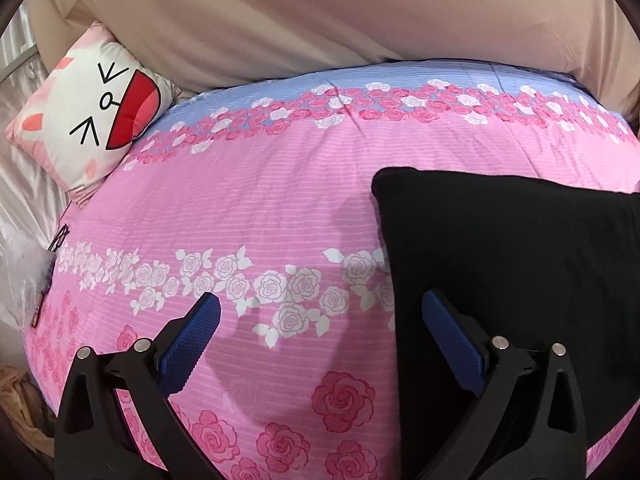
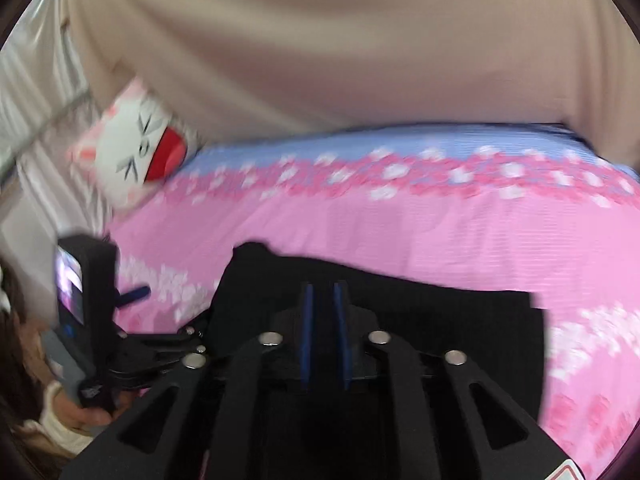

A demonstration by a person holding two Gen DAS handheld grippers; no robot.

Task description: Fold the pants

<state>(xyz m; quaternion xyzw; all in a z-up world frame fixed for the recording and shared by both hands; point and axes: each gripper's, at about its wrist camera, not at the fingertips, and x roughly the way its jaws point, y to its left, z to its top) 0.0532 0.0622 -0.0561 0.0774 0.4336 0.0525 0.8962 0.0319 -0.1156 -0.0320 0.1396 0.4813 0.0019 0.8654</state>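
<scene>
Folded black fabric pants [image 1: 520, 264] lie on pink rose-print quilt [image 1: 248, 216]; left gripper [image 1: 320, 320] spread wide, right gripper [image 2: 324, 292] nearly closed, grip unconfirmed; fold could be dragged loose by snagging

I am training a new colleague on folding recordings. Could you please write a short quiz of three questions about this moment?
1. True or false: the left hand-held gripper is shut on the black pants.
2. Which object lies at the far left corner of the pink floral quilt? A) a cartoon-face pillow B) a book C) a shoe
3. Fill in: the fingers of the right hand-held gripper stand nearly ____, over the pants.

Key:
1. False: its jaws are wide open, holding nothing.
2. A, the cartoon-face pillow.
3. Closed; whether they pinch fabric cannot be told.
</scene>
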